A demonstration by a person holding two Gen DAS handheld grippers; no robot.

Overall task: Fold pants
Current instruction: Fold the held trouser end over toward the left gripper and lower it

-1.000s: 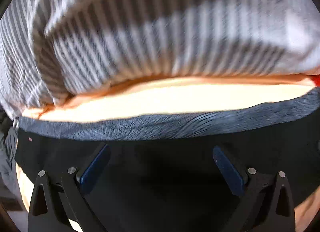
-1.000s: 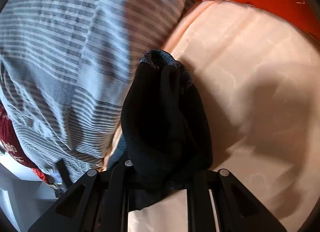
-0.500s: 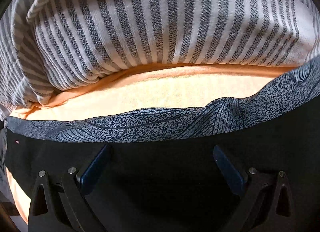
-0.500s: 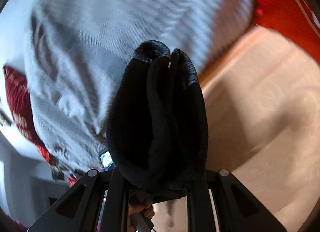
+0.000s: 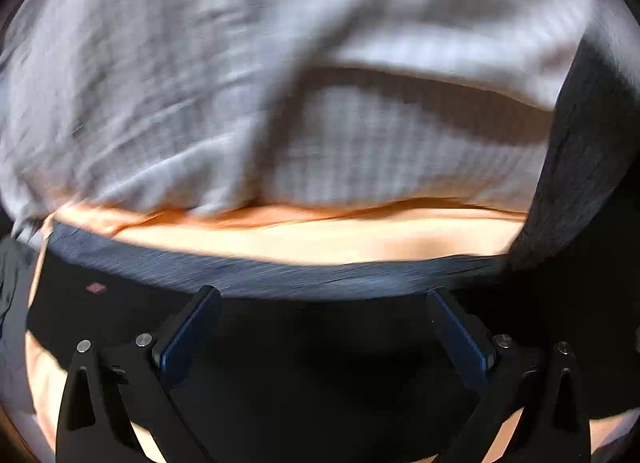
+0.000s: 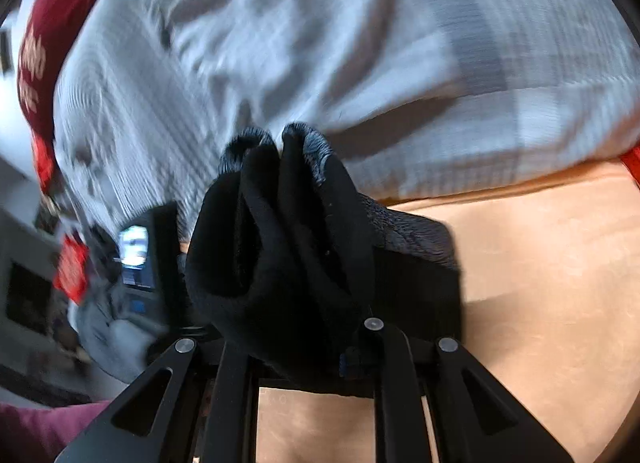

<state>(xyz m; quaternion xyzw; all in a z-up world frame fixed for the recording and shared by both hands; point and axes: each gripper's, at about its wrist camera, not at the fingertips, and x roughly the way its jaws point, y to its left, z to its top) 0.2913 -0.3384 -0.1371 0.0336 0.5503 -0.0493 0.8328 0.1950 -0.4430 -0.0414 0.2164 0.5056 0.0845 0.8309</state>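
Observation:
Black pants [image 5: 304, 375] with a grey patterned band [image 5: 280, 275] lie flat on the orange sheet [image 5: 320, 239]. My left gripper [image 5: 324, 327] hovers over them, open, its blue pads [image 5: 184, 343] wide apart with only flat cloth below. At the right edge of the left wrist view a dark fold of the pants [image 5: 580, 167] rises off the bed. My right gripper [image 6: 308, 347] is shut on a thick bunch of the black pants [image 6: 288, 255], which hides its fingertips. The bunch hangs above the sheet [image 6: 540, 303].
A grey and white striped duvet [image 5: 280, 83] is heaped behind the pants and fills the top of the right wrist view [image 6: 320, 43]. A dark red cushion [image 6: 52, 47] lies far left. A black device with a lit screen [image 6: 136, 251] and a pink sleeve [image 6: 40, 431] show at lower left.
Both views are now blurred by motion. My right gripper has rolled and lifted with the bunched pants. A dark fold of the pants has risen at the right of the left wrist view.

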